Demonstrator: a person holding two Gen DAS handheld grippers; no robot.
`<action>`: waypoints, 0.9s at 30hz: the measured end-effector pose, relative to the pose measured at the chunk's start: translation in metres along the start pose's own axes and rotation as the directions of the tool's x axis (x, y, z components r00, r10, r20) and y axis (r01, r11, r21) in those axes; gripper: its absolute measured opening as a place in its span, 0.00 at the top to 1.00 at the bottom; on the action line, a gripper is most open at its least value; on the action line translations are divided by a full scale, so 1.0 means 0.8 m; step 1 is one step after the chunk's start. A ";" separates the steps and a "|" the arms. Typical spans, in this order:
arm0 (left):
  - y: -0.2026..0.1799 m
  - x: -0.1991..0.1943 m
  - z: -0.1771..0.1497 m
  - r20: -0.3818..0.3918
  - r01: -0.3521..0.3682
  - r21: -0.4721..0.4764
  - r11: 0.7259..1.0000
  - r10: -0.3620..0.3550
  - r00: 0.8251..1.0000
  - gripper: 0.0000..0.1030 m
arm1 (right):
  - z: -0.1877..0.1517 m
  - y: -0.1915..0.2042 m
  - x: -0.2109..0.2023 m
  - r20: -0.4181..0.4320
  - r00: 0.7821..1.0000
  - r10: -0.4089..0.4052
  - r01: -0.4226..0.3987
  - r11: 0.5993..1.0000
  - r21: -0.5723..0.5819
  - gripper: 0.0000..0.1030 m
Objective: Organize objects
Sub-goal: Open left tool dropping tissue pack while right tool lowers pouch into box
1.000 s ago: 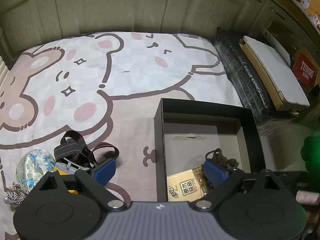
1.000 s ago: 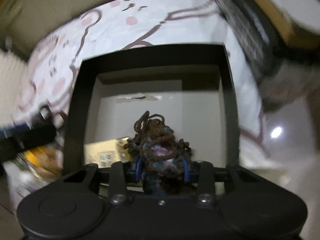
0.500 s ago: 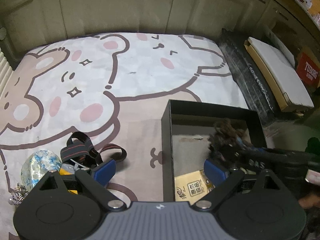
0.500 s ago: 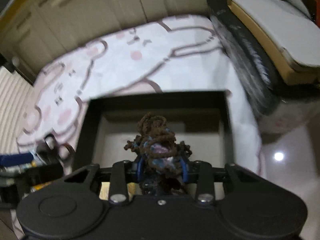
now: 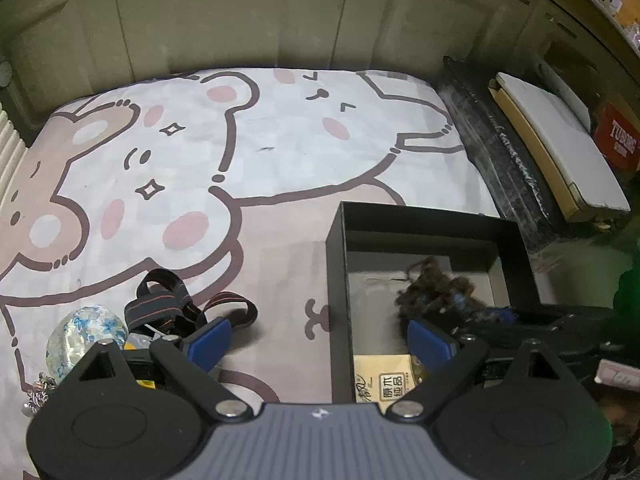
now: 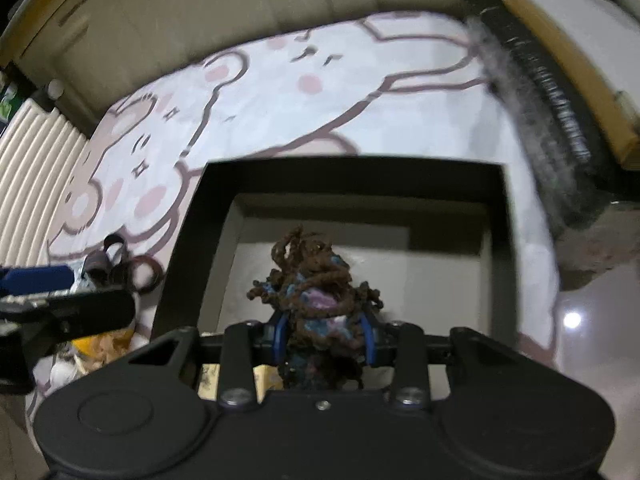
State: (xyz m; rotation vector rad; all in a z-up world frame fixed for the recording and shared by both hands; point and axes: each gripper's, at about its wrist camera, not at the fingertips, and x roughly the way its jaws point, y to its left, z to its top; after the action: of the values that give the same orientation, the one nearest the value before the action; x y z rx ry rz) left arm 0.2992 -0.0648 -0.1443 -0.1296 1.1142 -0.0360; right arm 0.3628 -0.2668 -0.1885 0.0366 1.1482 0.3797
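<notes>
A black open box (image 5: 334,280) lies on the cartoon bear mat (image 5: 280,152). My right gripper (image 6: 325,338) is shut on a tangled brown yarn bundle (image 6: 316,292) with blue and purple bits, held above the box's pale floor (image 6: 432,280). In the left wrist view the bundle (image 5: 436,292) hangs over the box's right half, with the right gripper (image 5: 480,312) reaching in from the right. My left gripper (image 5: 320,342) stands open and holds nothing. Its blue pads straddle the box's left wall. A tan tissue pack (image 5: 382,378) lies in the box's near corner.
Left of the box lie a black strap with red stripes (image 5: 176,308), a blue-and-white patterned ball (image 5: 86,334), a yellow item (image 5: 132,346) and a silvery cord (image 5: 38,392). A long black case (image 5: 504,152), a white board (image 5: 560,140) and a red box (image 5: 620,144) line the right side.
The right gripper has rolled and shifted a little over the box with the yarn bundle still in it. The left gripper has stayed put and open.
</notes>
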 end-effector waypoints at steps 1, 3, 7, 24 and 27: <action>-0.001 0.000 -0.001 -0.001 0.002 0.002 1.000 -0.002 1.000 0.08 | -0.001 -0.004 -0.003 -0.005 1.000 -0.021 0.021 1.000 0.010 0.64; -0.002 -0.001 -0.002 -0.001 0.006 0.010 1.000 -0.006 1.000 0.08 | -0.006 -0.013 -0.007 -0.045 0.998 -0.054 0.055 0.998 0.035 0.64; -0.002 -0.002 -0.002 0.000 0.004 0.006 1.000 -0.004 1.000 0.08 | -0.022 -0.022 -0.006 -0.099 0.995 -0.007 0.015 0.996 0.086 0.64; -0.019 -0.003 -0.010 -0.019 -0.004 0.043 0.999 0.005 1.000 0.08 | -0.035 -0.010 -0.024 -0.073 0.997 -0.035 0.041 0.995 0.088 0.38; -0.018 -0.009 -0.014 -0.020 -0.006 0.046 0.999 0.007 1.000 0.08 | -0.036 -0.016 -0.038 -0.050 0.997 -0.057 0.061 0.994 0.090 0.36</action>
State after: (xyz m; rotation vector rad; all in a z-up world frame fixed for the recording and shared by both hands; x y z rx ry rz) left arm 0.2868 -0.0796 -0.1407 -0.0853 1.1327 -0.0572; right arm 0.3296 -0.2932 -0.1763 0.0742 1.2102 0.2762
